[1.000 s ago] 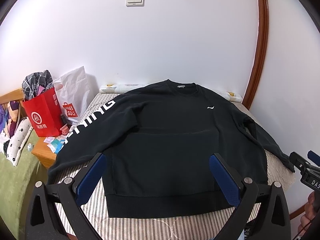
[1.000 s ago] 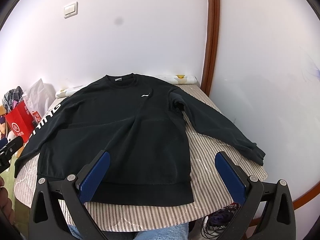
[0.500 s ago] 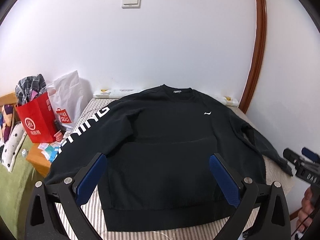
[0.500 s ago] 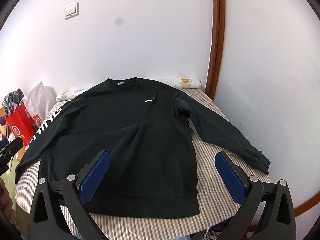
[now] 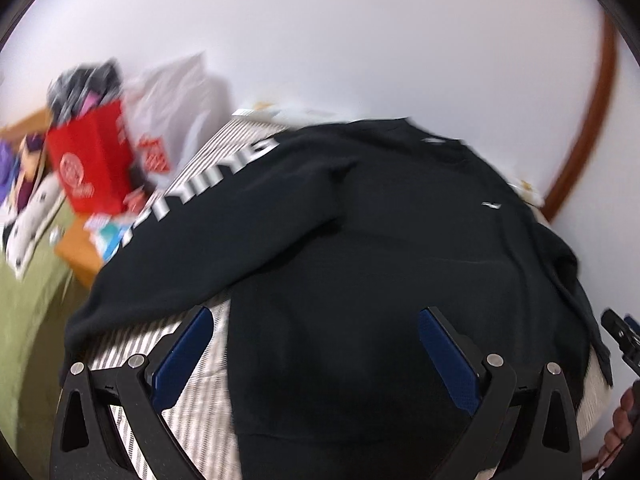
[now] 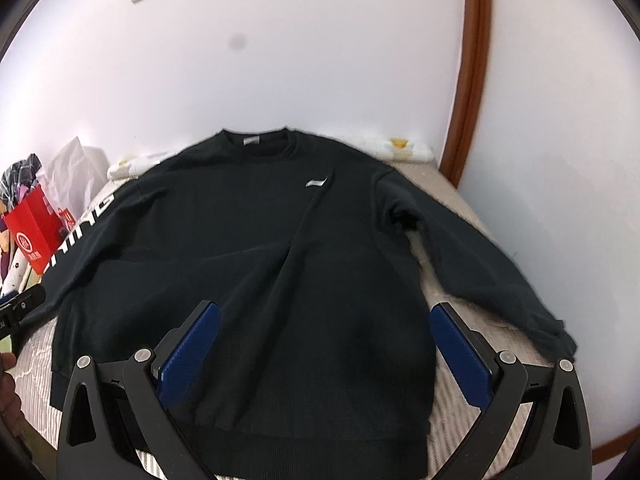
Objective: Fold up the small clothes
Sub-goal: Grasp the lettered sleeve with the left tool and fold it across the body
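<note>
A black long-sleeved sweatshirt lies flat, front up, on a striped bed, sleeves spread to both sides. It has a small white chest logo and white letters down its left-hand sleeve. It also fills the left wrist view, which is blurred. My left gripper is open and empty above the lower left part of the body. My right gripper is open and empty above the lower hem area.
A red paper bag and a white plastic bag stand left of the bed on a wooden stand. A white wall and a brown door frame are behind. Rolled white items lie at the bed's far edge.
Both grippers have moved forward and down toward the sweatshirt. The left view has swung and tilted, with blur. Both stay open.
</note>
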Action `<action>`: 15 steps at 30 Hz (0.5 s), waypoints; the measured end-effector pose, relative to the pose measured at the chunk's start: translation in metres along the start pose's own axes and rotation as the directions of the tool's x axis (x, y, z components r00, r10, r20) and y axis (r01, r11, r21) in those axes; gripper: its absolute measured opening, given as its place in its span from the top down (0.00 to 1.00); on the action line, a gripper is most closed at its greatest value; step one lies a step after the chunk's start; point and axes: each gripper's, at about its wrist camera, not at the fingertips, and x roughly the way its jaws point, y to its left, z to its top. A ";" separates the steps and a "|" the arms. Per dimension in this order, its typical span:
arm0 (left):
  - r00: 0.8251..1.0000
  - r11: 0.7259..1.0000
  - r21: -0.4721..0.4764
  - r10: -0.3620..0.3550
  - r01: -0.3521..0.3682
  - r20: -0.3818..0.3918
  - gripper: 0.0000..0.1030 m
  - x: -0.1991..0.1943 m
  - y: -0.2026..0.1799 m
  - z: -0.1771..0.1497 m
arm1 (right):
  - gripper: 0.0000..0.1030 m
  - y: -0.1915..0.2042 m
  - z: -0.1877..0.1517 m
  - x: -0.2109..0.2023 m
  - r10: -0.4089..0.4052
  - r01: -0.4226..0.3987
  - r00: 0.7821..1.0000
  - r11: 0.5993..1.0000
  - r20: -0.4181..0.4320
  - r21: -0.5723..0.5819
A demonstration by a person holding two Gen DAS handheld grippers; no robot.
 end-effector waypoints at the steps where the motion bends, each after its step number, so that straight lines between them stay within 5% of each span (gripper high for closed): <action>1: 1.000 1.000 -0.030 -0.004 0.004 -0.007 0.02 0.006 0.012 -0.003 | 0.00 0.002 -0.002 0.008 0.013 -0.013 1.000 1.000 -0.010 0.005; 8: 0.998 0.968 -0.249 -0.003 -0.013 -0.064 0.11 0.035 0.079 -0.018 | 0.01 0.027 -0.010 0.052 0.069 -0.070 0.995 0.998 -0.067 -0.001; 15: 0.998 0.934 -0.357 -0.034 0.015 -0.046 0.11 0.055 0.111 -0.024 | 0.01 0.062 -0.012 0.081 0.071 -0.078 0.990 0.995 -0.124 -0.057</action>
